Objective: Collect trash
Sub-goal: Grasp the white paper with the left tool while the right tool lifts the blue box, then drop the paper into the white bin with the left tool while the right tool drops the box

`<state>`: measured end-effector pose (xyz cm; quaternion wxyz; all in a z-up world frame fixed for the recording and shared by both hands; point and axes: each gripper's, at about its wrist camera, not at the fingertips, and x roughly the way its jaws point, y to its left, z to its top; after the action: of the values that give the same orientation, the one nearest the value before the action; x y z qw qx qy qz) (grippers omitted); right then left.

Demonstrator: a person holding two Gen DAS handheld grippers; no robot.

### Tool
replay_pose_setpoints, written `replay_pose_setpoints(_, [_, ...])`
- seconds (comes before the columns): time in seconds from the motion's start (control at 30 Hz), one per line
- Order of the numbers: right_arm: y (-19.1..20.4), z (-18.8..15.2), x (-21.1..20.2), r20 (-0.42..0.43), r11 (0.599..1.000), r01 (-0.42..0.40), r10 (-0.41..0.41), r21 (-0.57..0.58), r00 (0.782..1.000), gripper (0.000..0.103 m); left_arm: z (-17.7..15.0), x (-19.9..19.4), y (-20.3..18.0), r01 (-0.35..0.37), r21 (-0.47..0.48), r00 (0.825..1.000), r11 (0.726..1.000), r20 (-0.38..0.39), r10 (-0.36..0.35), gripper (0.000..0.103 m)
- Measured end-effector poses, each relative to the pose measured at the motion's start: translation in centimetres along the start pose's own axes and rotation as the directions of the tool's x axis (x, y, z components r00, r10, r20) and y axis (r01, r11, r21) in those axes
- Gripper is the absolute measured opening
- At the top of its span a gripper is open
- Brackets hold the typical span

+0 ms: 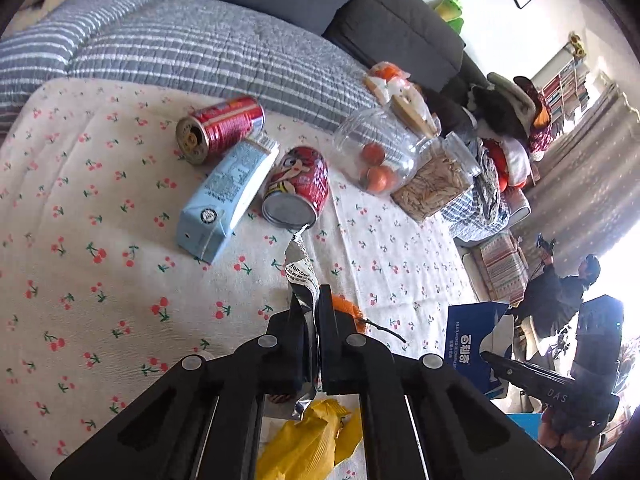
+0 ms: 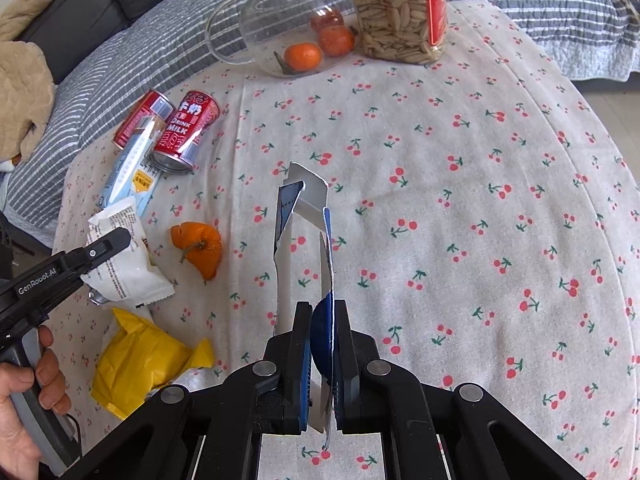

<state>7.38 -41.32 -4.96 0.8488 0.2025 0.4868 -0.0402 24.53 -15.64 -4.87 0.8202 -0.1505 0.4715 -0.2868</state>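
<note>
The left gripper (image 1: 314,312) is pinching a crinkled silver foil wrapper (image 1: 299,276). The right gripper (image 2: 323,320) is clamping a flattened blue cardboard carton (image 2: 289,216) above the cherry-print tablecloth (image 2: 460,200). Farther off, two red cylindrical cans (image 1: 296,188) are lying beside a glass jar (image 1: 372,152).

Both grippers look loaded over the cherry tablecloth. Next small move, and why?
Probably lift the left gripper and carry its load off the table. It is shut on the white snack wrapper, the right gripper is shut on the torn blue carton piece, and neither can take the orange peel or yellow bag until emptied. No bin shows.
</note>
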Motion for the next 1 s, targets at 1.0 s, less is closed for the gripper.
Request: replay_pose_setpoints(1.0, [22.1,-3.2,5.3,-0.083,0.933,-0.220,0.205,-0.284,0.975,0.007,-4.2,-22.3,20.9,-0.445,-0.125,0.883,0.887,0.107,0.458,0.005])
